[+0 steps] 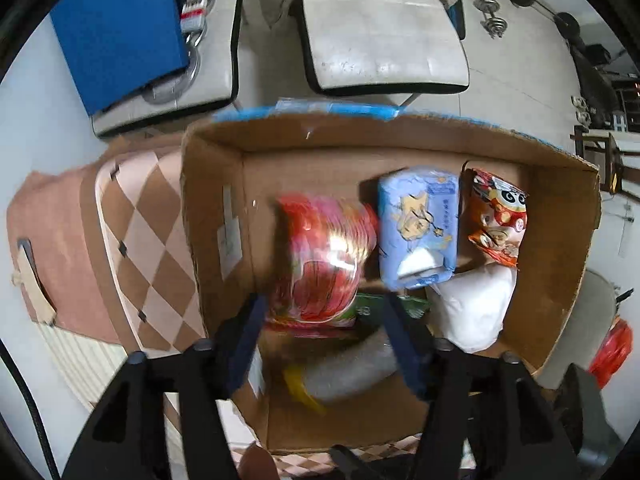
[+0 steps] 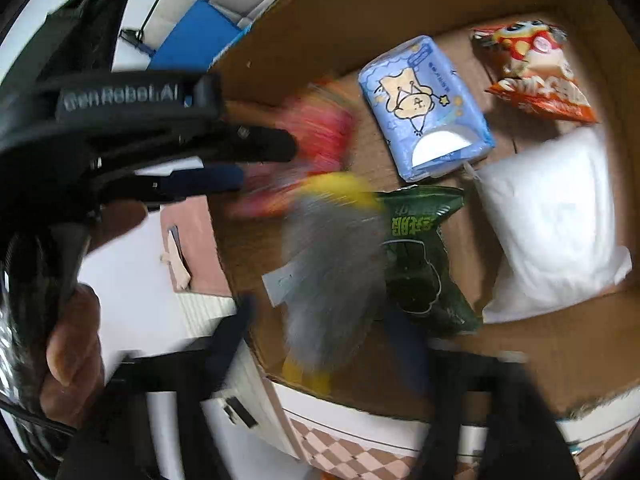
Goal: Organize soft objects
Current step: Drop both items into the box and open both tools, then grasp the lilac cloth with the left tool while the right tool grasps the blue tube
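An open cardboard box (image 1: 560,240) (image 2: 400,8) holds several soft things. My left gripper (image 1: 324,320) is open above it; a blurred red-and-pink bag (image 1: 324,248) (image 2: 320,132) sits between and just beyond its fingers, apparently free. My right gripper (image 2: 324,320) is open over a blurred grey plush with yellow parts (image 2: 332,256) (image 1: 344,372). Further in lie a blue tissue pack (image 1: 420,220) (image 2: 424,108), an orange snack bag (image 1: 496,216) (image 2: 536,76), a white pillow pack (image 1: 476,304) (image 2: 552,220) and a green snack bag (image 2: 420,264).
The box rests on a surface with a pink-and-brown checked cloth (image 1: 140,240) (image 2: 360,456). A blue box (image 1: 120,28) and white cushioned seats (image 1: 380,28) lie beyond. Dumbbells (image 1: 492,16) lie on the floor. A hand (image 2: 72,340) holds the left gripper (image 2: 272,156).
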